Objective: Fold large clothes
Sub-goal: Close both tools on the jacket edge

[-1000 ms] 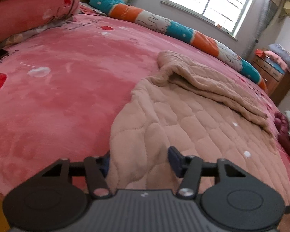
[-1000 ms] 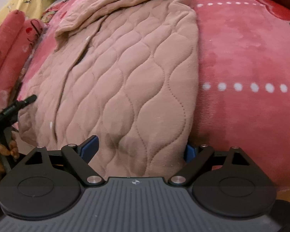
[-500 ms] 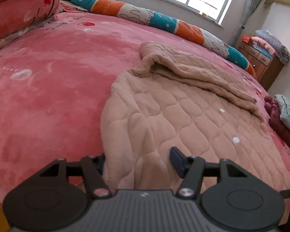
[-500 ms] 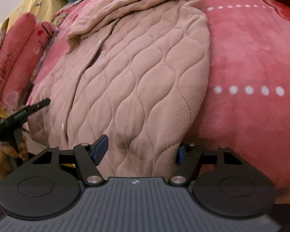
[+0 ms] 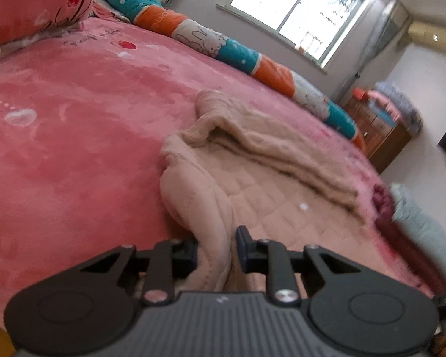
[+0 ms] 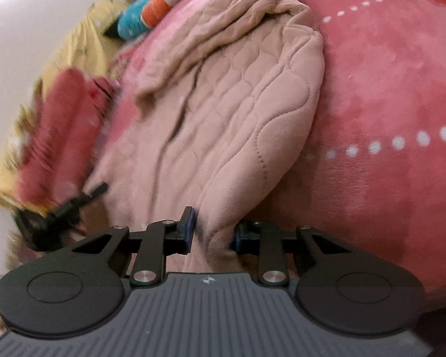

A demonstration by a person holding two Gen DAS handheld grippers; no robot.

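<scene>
Quilted garment near bed edge, left tool and right tool closing on its hem corners

The left claw tilts downward, its 2 fingers closing with a bunched fold of cloth pinched between them. The right claw also angles down, jaws closing on a thick gathered fold. In the right wrist view the left claw appears at the left edge, blurred.
</scene>
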